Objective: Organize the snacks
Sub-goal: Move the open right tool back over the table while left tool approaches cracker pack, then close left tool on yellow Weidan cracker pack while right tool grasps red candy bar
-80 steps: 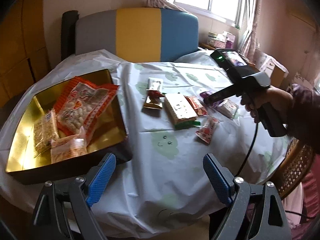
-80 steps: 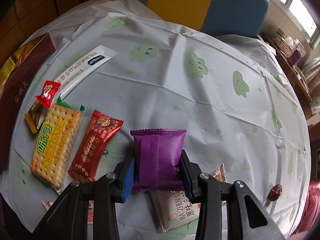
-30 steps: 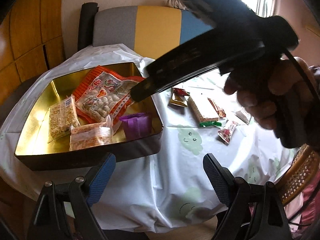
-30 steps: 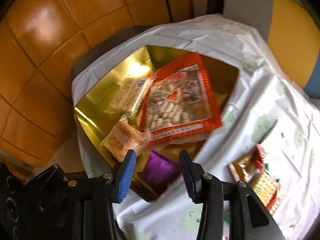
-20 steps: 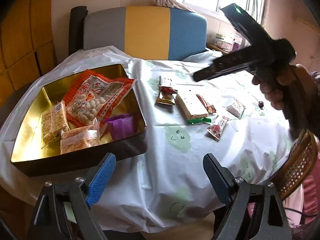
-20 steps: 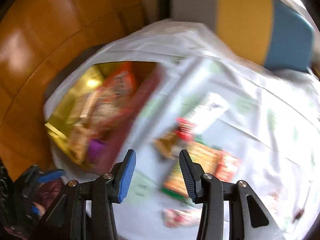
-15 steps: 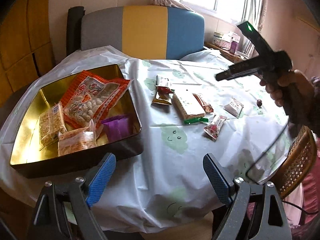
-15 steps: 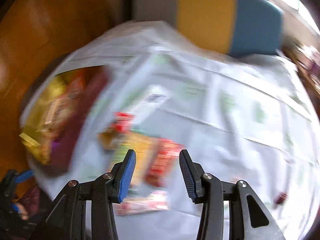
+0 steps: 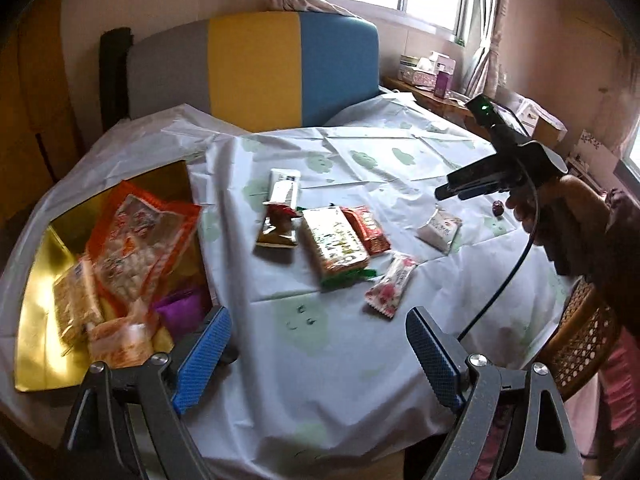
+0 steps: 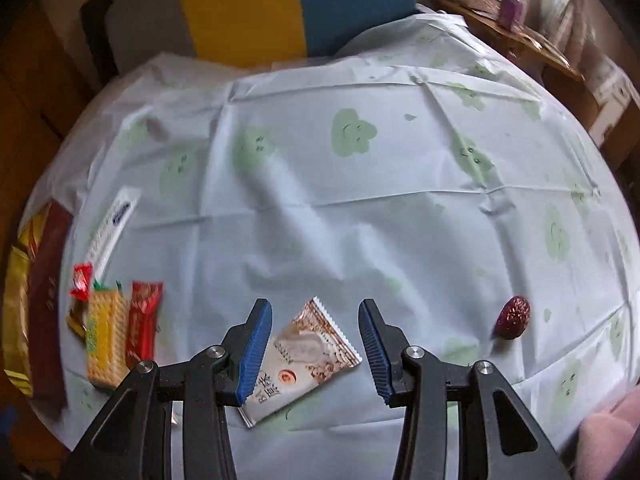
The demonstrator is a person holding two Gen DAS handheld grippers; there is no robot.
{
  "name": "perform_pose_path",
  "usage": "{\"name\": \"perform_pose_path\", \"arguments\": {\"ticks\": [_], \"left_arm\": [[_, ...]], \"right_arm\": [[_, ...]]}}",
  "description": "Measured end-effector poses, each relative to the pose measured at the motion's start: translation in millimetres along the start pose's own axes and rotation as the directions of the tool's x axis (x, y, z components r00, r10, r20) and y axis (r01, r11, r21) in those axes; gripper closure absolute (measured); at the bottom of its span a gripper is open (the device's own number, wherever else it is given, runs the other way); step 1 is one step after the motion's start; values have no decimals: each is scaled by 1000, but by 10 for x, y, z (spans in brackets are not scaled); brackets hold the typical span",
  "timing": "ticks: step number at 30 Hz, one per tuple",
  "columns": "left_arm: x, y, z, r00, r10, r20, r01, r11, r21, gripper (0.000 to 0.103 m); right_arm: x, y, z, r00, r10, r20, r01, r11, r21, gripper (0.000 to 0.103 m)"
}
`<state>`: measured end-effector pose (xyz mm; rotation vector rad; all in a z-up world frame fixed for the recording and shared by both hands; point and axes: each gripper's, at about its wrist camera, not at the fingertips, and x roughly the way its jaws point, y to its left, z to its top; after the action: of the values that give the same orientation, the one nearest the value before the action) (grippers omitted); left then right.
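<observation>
Purple pack (image 9: 180, 307) now sits in gold tin (image 9: 38, 344), dropped there a second ago. Right claw (image 10: 315, 344) empty, spread wide, swung back over table, white sachet (image 10: 298, 354) right between its tips, likely next. Left claw (image 9: 316, 354) idle, agape, tin just left of it.

The purple snack packet (image 9: 179, 307), formerly clamped in the right gripper (image 10: 316, 344) over the table, now lies in the gold tin (image 9: 38, 320). The right gripper, jaws now parted and empty, has swung back to hang over the white-and-brown sachet (image 10: 302, 356).
</observation>
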<state>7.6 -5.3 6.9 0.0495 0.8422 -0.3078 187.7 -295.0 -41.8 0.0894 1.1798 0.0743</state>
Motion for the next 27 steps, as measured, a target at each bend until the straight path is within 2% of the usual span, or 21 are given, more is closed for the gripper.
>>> {"name": "perform_pose_path", "arguments": {"ticks": [7,9,11,15,27], "left_arm": [[206,-123,200,1000,-7,-27,7,1000,30,15],[316,-124,253,999,-1,-54,2,1000,13,31],[454,-103,311,995,-14,-100,13,1000,-15,39],[669,-51,429,989,-46,-141,34,995,-89,40],[1185,-135,637,981,-1,-194,-18,995,-94,40]], "right_arm": [[-20,27,-40,1000,-11,-1,11,1000,-1,57],[-29,19,-39,1000,-5,5,5,1000,8,57],[-56,39,-35,1000,-3,11,3,1000,4,57],[-106,83,-48,1000,11,19,-11,1000,-10,57],[-132,151,-5,999,39,34,-38,998,-44,57]]}}
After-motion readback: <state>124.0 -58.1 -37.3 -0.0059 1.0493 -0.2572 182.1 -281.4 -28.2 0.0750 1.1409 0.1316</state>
